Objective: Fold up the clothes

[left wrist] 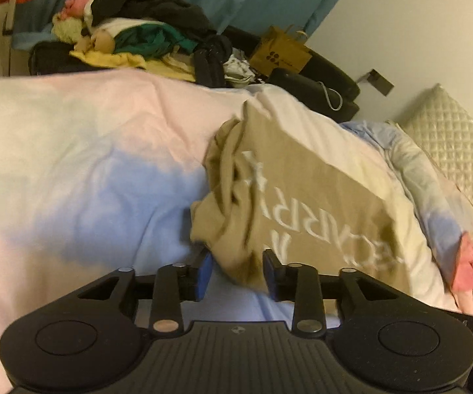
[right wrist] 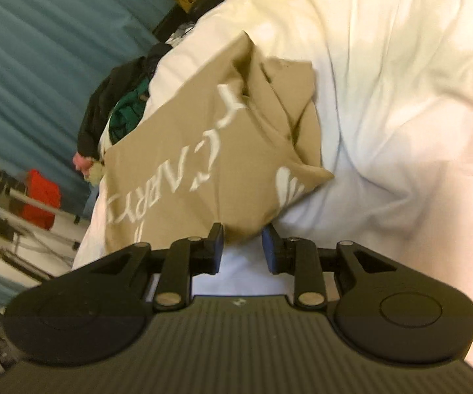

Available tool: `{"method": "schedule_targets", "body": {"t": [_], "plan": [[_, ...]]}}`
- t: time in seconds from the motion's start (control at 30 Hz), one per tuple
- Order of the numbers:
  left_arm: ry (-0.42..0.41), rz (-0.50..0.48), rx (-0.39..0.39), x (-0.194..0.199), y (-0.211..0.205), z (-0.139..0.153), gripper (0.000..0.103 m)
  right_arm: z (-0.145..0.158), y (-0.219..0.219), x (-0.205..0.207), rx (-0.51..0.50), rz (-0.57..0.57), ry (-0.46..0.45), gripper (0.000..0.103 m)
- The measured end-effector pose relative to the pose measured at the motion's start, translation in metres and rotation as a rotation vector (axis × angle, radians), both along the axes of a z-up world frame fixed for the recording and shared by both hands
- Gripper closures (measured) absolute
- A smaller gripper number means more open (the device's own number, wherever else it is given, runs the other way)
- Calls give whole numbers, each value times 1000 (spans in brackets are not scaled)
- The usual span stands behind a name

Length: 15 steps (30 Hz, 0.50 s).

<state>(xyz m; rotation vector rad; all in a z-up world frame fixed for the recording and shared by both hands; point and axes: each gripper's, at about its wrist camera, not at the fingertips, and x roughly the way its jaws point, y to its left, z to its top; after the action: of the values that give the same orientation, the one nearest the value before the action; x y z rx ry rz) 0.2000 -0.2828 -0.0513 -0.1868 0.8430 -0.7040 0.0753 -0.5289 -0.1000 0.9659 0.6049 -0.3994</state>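
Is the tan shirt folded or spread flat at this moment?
Neither: the tan shirt is partly flat, its lettered panel smooth, with one side bunched in loose folds. Both open grippers, left gripper and right gripper, straddle its near edge.

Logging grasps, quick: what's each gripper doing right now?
Left gripper: open, tan shirt between its fingers.
Right gripper: open at the shirt's edge.

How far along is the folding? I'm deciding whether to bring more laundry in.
Early. Nothing folded shows. In hand: the tan shirt with white lettering lies bunched on the duvet, and the left gripper and right gripper each have fabric between parted fingers; whether they grip it is unclear. Left: this shirt and the clothes pile behind.
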Motion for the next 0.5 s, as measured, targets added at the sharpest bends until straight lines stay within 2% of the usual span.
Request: {"method": "schedule_targets", "body": {"t": [0.1, 0.2, 0.27, 0.3, 0.33, 0.37, 0.4, 0.43, 0.5], "plan": [[-42, -9, 22, -22, 11, 25, 52, 32, 17, -21, -77, 37, -1, 73], [-117, -26, 21, -54, 19, 63, 43, 71, 36, -39, -165, 81, -27, 73], [-168, -37, 20, -77, 26, 89, 29, 99, 52, -55, -247, 108, -45, 73], [-197, -34, 22, -89, 31, 102, 23, 113, 60, -63, -289, 120, -54, 68], [-224, -32, 25, -102, 36, 115, 14, 126, 67, -71, -325, 128, -67, 52], [-250, -30, 21, -114, 42, 126, 10, 138, 74, -82, -358, 131, -88, 40], [-276, -28, 16, -127, 48, 137, 4, 150, 81, -94, -392, 128, -116, 15], [-302, -25, 9, -139, 57, 146, 1, 159, 91, -105, -425, 125, -146, 6], [-349, -18, 7, -166, 72, 162, 0, 177, 110, -123, -505, 135, -189, 8]]}}
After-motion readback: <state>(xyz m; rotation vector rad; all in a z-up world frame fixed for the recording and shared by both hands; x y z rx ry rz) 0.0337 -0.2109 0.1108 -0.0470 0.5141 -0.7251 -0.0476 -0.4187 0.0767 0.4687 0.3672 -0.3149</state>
